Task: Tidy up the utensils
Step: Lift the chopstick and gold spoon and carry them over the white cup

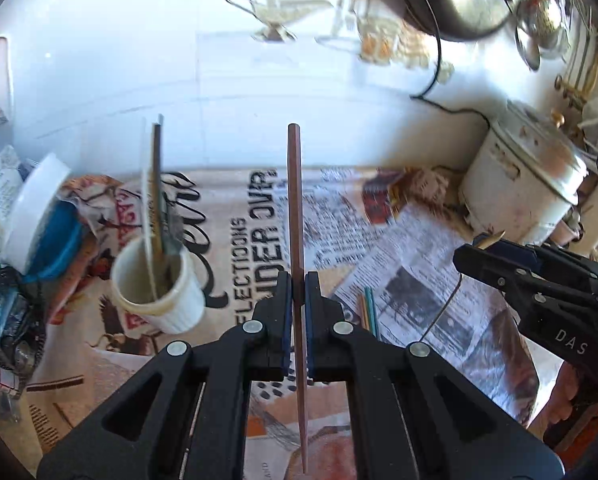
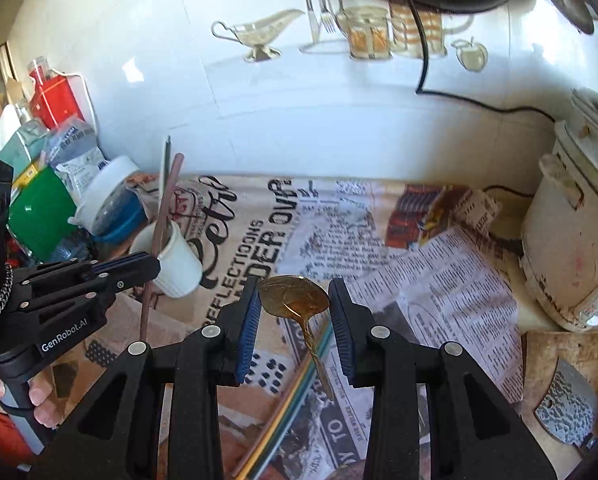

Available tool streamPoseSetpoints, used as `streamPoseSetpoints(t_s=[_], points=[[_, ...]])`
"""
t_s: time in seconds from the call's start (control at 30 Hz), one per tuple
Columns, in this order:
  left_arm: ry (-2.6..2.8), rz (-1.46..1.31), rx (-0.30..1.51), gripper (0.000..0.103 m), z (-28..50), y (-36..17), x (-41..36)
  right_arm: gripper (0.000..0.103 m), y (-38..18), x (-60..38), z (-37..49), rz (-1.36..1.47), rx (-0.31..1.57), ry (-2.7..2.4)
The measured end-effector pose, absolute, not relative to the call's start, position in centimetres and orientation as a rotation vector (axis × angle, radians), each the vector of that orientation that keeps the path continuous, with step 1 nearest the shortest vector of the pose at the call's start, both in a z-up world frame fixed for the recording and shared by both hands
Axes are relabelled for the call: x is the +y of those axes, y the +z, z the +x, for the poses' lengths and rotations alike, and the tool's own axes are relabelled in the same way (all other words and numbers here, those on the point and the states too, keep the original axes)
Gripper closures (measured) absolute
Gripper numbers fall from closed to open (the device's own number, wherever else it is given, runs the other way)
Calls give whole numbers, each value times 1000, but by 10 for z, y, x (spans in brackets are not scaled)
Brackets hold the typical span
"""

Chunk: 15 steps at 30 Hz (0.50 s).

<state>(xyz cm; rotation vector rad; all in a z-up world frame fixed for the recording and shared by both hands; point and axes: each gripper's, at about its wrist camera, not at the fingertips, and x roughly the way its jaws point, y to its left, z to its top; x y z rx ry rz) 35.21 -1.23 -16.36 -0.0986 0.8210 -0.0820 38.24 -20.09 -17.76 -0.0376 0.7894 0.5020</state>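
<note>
currently we have a brown chopstick (image 1: 295,216) pinched in the left gripper (image 1: 297,292), jaws nearly shut on it, held well above the newspaper (image 1: 415,264). it is thin, stiff and light, and looks smooth, so we judge it could swivel or slide in the pads; the grip sits near its middle, which should keep it balanced. the right gripper (image 2: 295,312) has its jaws narrowly parted around the bowl of a brass spoon (image 2: 295,298), handle hanging down toward the camera. the pads appear to bear on the bowl's edges, though contact on the right side is hard to confirm. a curved metal bowl is a slippery hold, we think; the flat handle would be safer.

the white cup (image 1: 159,292) stands left of the chopstick on the newspaper and already has utensils upright in it. more coloured sticks (image 2: 295,392) lie flat on the paper beneath the spoon. a rice cooker (image 2: 571,248) stands at far right, and a cleaver (image 2: 567,404) lies near it.
</note>
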Motion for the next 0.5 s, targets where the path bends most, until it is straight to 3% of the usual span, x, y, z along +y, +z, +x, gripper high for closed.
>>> streamPoseSetpoints(t_s=[0.5], points=[[41,-125,627,99,347,-116,56,72,-126,-125,385,-50,663,599]])
